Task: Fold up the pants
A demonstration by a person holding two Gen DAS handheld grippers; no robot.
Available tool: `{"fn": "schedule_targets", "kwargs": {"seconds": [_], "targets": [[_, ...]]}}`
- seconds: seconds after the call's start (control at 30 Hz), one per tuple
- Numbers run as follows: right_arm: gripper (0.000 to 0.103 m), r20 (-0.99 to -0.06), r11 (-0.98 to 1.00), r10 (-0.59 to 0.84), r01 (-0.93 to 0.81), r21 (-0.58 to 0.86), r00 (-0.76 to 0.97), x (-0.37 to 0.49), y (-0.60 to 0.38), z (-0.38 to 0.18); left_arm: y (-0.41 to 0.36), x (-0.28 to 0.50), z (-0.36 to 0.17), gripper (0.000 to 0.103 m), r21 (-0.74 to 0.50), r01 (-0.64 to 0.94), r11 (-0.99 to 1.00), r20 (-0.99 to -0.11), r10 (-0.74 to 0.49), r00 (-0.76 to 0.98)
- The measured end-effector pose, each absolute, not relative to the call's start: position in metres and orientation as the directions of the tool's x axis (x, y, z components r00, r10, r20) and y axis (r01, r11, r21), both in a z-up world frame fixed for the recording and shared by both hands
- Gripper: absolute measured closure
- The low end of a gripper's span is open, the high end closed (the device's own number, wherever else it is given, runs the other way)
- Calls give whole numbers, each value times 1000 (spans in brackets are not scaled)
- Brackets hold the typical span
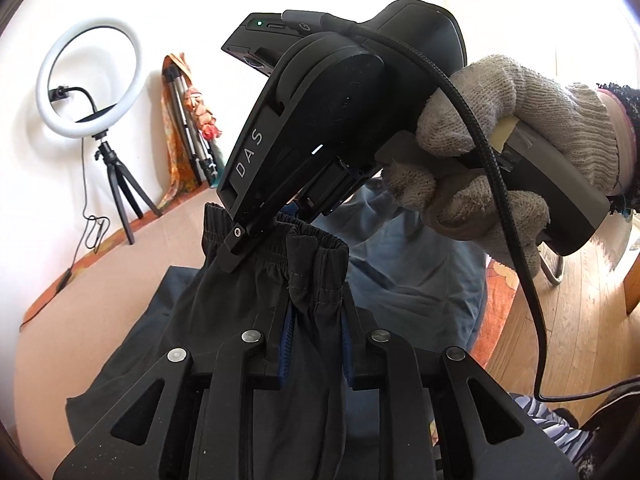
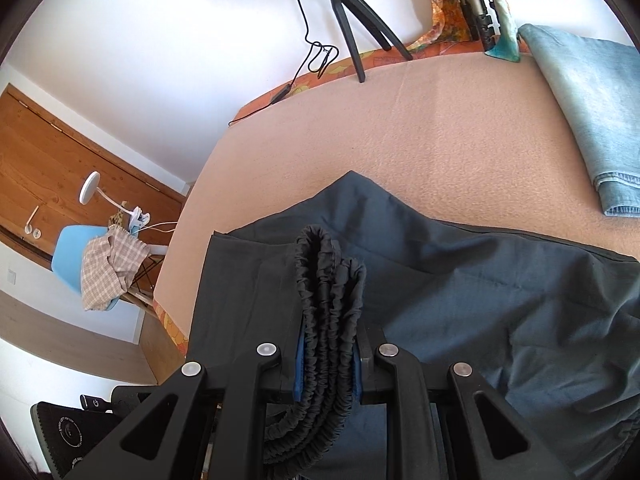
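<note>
Both grippers pinch the elastic waistband of the dark pants point(image 2: 460, 300), which hang from them onto the peach-covered table point(image 2: 420, 128); the lower cloth lies spread on the cover at the 5 o'clock side of the right wrist view. By the look of it, the step in hand is carrying the waistband over to make a fold.

The left gripper point(image 1: 316, 344) has its blue-padded fingers pressed on a bunched stretch of waistband point(image 1: 316, 248) that rises toward 12 o'clock. The right gripper point(image 2: 326, 368) clamps several gathered layers of the same band between its pads.

In the left wrist view the right gripper's body fills the 1 o'clock region, tilted nose-down, one finger point(image 1: 236, 248) touching the band at its 11 o'clock end. A gloved hand point(image 1: 508, 152) wraps the handle at 3 o'clock, with a cable looping down.

The next move likely calls for both grippers to travel together, keeping the band taut and level, then lower it onto the spread legs before letting go. Folded jeans point(image 2: 592, 120) lie at 2 o'clock, well apart.
</note>
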State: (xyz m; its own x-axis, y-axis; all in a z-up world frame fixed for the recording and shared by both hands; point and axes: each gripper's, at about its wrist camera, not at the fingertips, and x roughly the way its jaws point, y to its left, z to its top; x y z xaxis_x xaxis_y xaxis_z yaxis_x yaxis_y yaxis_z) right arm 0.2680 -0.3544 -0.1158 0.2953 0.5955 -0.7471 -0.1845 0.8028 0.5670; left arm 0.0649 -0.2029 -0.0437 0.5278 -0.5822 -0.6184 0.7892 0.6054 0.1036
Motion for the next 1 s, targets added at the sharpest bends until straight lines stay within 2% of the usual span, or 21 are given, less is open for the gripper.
{"fn": "schedule_targets", "kwargs": {"seconds": [0.2, 0.23, 0.33, 0.5, 0.6, 0.7, 0.83, 1.0], "targets": [[87, -743, 800, 595, -133, 586, 307, 264, -391, -127, -195, 52, -35, 81, 47, 845, 532, -621, -648, 442], [87, -741, 799, 595, -127, 588, 310, 263, -397, -130, -187, 50, -33, 79, 40, 842, 538, -617, -650, 444], [87, -737, 794, 598, -107, 598, 316, 257, -414, -136, -156, 47, -29, 62, 14, 793, 609, -606, -626, 491], [87, -732, 788, 596, -69, 611, 328, 248, -444, -146, -87, 65, -40, 61, -40, 619, 784, -628, -502, 594], [87, -733, 790, 589, -50, 611, 342, 244, -461, -147, -46, 80, -54, 61, -122, 500, 857, -660, -446, 604], [87, -739, 798, 574, -41, 601, 353, 242, -475, -144, -18, 82, -66, 61, -135, 410, 902, -679, -385, 625], [87, -751, 813, 548, -22, 582, 368, 240, -498, -139, -1, 78, -72, 60, -131, 360, 924, -687, -346, 639], [87, -790, 846, 492, 12, 533, 367, 241, -521, -142, 0, 79, -78, 54, -151, 340, 928, -691, -345, 635]]}}
